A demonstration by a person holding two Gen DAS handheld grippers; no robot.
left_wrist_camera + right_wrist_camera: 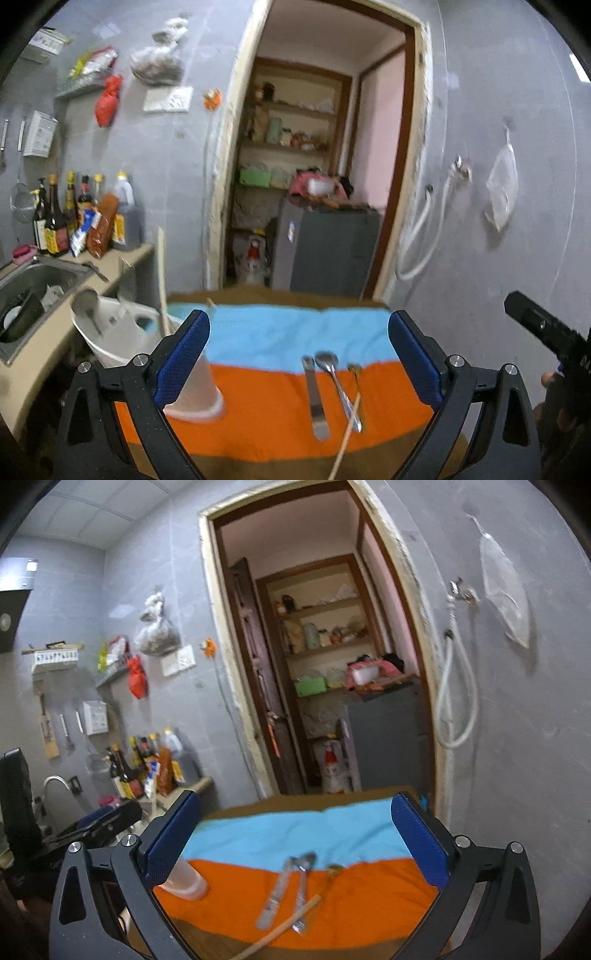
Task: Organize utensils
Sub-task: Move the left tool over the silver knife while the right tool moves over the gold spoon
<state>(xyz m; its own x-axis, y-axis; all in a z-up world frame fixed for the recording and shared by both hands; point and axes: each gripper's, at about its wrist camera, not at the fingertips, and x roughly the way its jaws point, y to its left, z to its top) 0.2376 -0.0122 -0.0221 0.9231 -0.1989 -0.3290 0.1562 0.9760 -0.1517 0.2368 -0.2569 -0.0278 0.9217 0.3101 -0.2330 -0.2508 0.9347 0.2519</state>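
Observation:
On a blue and orange cloth (266,343) lie a flat metal utensil (316,398), a metal spoon (338,384), a small brown-tipped spoon (356,373) and a wooden chopstick (345,439). A translucent cup (197,391) stands upside down at the cloth's left. My left gripper (299,350) is open and empty above the cloth. My right gripper (295,834) is open and empty too, over the same utensils (291,890), chopstick (284,926) and cup (184,878). The right gripper's body shows at the left wrist view's right edge (546,332).
A sink (26,291) and counter with sauce bottles (74,218) stand at the left. A white jug (118,328) with a stick in it sits beside the table. A doorway (314,166) with shelves and a grey cabinet (325,247) lies ahead.

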